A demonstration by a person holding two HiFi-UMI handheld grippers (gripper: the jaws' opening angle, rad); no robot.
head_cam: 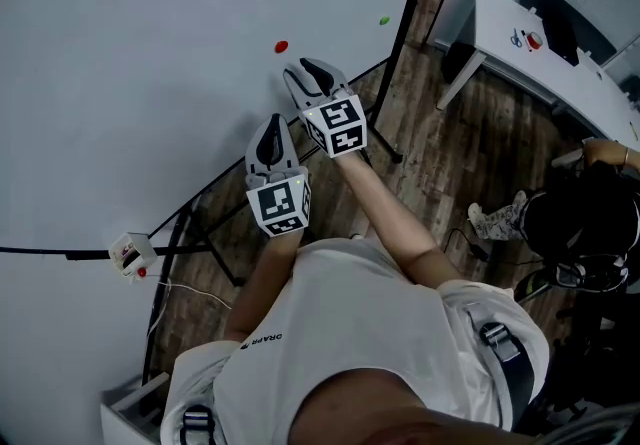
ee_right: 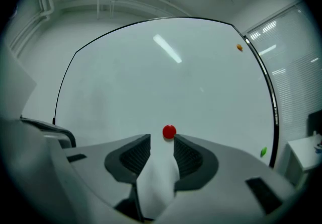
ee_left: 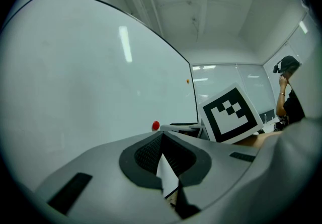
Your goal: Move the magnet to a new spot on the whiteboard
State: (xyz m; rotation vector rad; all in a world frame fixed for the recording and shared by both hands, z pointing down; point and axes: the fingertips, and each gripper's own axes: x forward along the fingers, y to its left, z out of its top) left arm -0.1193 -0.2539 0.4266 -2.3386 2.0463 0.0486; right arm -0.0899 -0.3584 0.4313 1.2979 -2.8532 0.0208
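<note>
The magnet [head_cam: 281, 47] is a small round red button with a smooth, slightly glossy dome. It sticks to the whiteboard [head_cam: 150, 53] low down, toward the board's right side in the head view, with bare white surface all around it.

In the right gripper view the magnet [ee_right: 169, 131] sits just past the tips of the right gripper [ee_right: 162, 139], centred on the gap. The 2 jaws stand well apart and their dark ribbed pads [ee_right: 187, 156] do not press on it. They hold nothing, and only white board shows between them. In the head view this gripper [head_cam: 312, 73] points at the board just beside the magnet.

The left gripper [head_cam: 270, 140] is held lower and a little further from the board. In its own view its jaws [ee_left: 162, 136] meet at the tips with nothing between them, and the red magnet [ee_left: 155, 126] shows beyond, off to their left.

2 more magnets are on the board, well apart from the red one. A green one [ee_right: 263, 152] is near the right edge and an orange one [ee_right: 239, 47] is high near the frame.
</note>
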